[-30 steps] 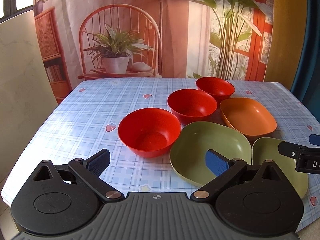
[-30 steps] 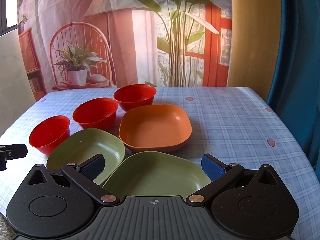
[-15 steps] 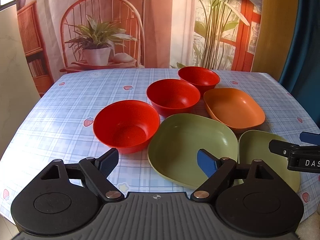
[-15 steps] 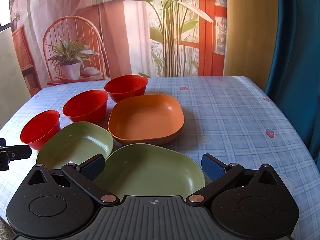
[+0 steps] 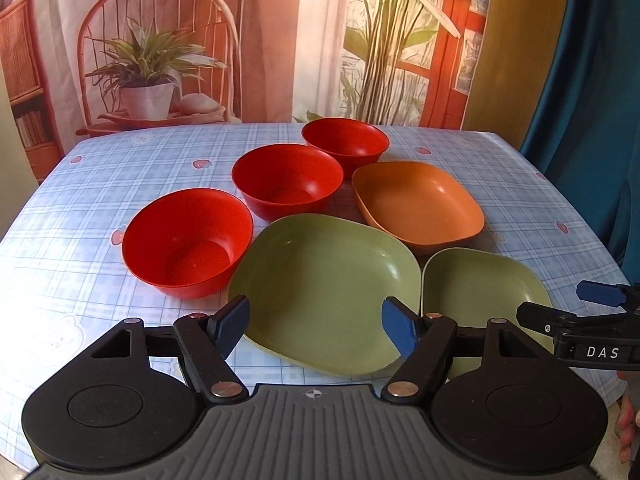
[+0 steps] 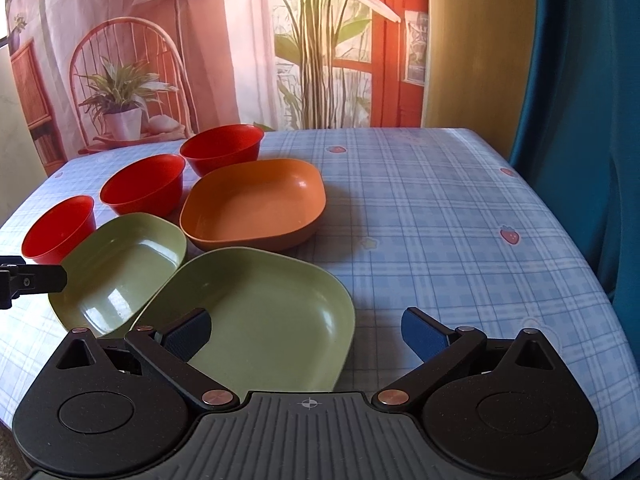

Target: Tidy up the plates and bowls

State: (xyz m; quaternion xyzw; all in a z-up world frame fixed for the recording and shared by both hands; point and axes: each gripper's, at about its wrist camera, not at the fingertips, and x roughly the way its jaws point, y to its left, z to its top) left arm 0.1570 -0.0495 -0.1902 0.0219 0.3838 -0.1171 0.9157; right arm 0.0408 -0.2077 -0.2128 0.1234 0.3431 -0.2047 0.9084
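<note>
1. Your table [image 5: 100, 184] w/ blue plaid cloth carries everything.
2. 3 red bowls in a diagonal row: near bowl [image 5: 188, 248], mid bowl [image 5: 286, 184], far bowl [image 5: 346, 142].
3. Orange plate [image 5: 416, 206] just right of them.
4. 2 green plates up front, side by side: big green plate [image 5: 324, 288], right green plate [image 5: 480, 288].

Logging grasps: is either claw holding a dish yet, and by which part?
Nothing is held. The left claw and right claw are open above the green plates, pads touching nothing.
</note>
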